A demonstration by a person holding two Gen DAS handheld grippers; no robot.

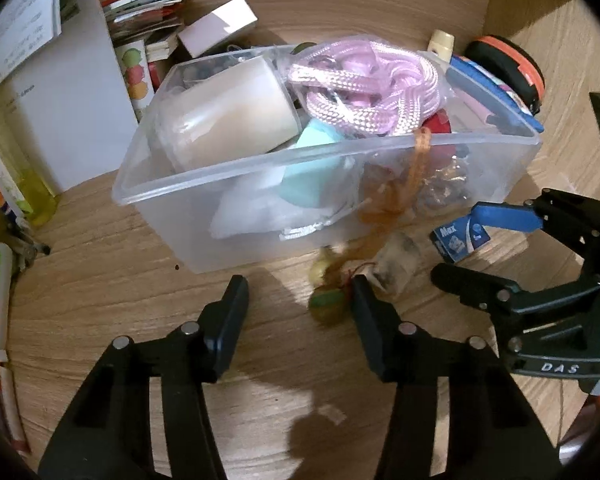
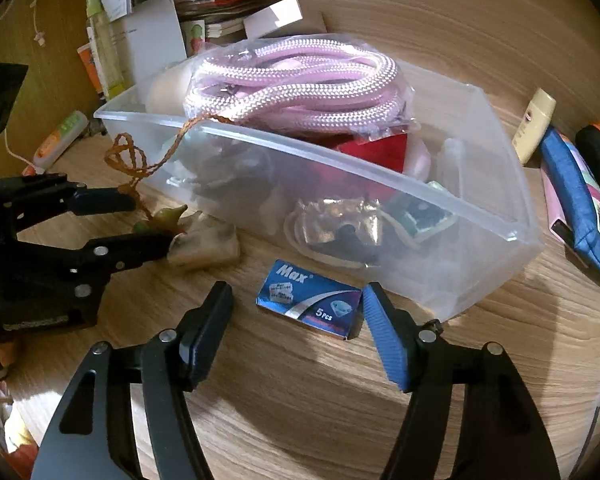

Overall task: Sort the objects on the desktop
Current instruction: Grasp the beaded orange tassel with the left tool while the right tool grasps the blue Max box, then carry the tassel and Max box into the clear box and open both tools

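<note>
- Left gripper [image 1: 300, 300] low over the wooden table [image 1: 100, 288], jaws spread, nothing pinched; small green-and-yellow charm [image 1: 326, 302] just beside the right finger's tip.
- Right gripper [image 2: 296, 304] likewise spread, holding nothing; blue pad on its right finger [image 2: 384, 340] beside the corner of a flat blue box [image 2: 310, 304], touching or not unclear.
- On that box, readable: "Max" and "5 Pcs".
- Printed on the right gripper's body in the left wrist view: "DAS".
- Just past the charm, a small clear packet [image 1: 396, 268] lying on the table, and an orange braided cord [image 1: 418, 168] hanging over the near rim of the clear plastic bin [image 1: 260, 160].
- Inside the bin: bagged pink rope [image 1: 364, 92] on top, a cream cylinder [image 1: 228, 120], a red item [image 2: 376, 152].
- Beyond, to the right: blue pouch [image 2: 580, 200], cream tube [image 2: 536, 124].
- Far left: stacked booklets [image 1: 148, 12], white box [image 1: 220, 26], text unreadable.
</note>
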